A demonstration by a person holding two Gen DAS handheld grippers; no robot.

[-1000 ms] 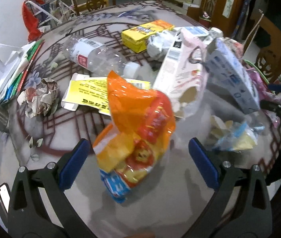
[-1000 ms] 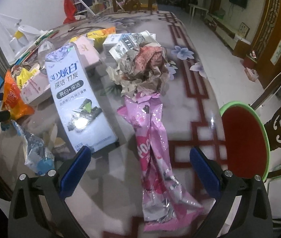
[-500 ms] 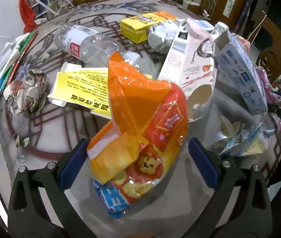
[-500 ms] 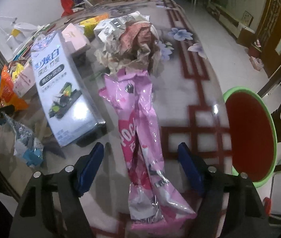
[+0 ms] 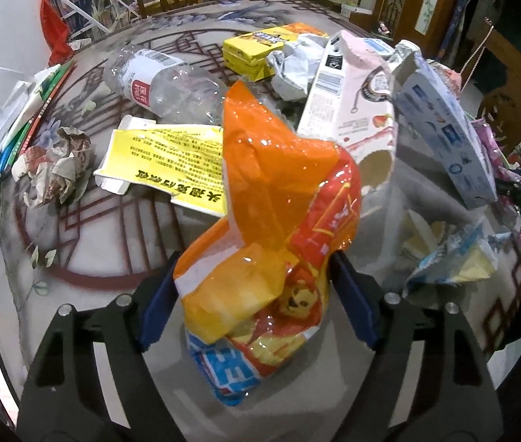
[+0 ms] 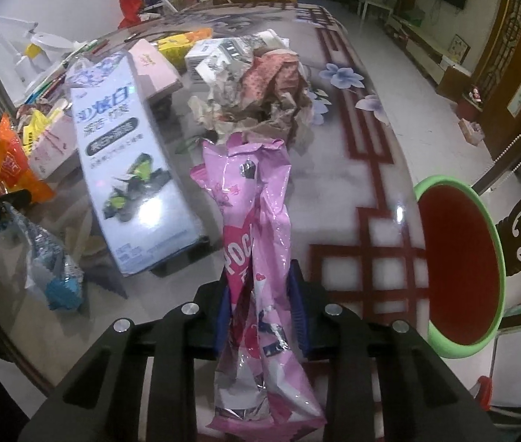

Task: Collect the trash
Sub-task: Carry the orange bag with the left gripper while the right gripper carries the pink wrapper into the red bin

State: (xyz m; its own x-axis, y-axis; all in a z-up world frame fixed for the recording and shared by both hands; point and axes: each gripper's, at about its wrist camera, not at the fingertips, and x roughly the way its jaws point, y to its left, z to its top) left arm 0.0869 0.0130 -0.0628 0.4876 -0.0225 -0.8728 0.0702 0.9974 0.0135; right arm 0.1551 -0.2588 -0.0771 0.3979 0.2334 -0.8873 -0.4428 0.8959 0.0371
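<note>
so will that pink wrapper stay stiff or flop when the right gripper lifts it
Probably floppy: the pink wrapper is thin, creased film, already pinched narrow where the right gripper has just closed on it. It looks flat and empty, so likely very light. The glossy surface could slip, and both loose ends will likely droop.

I count one orange snack bag, one pink wrapper, one clear bottle, two crumpled paper balls.
</note>
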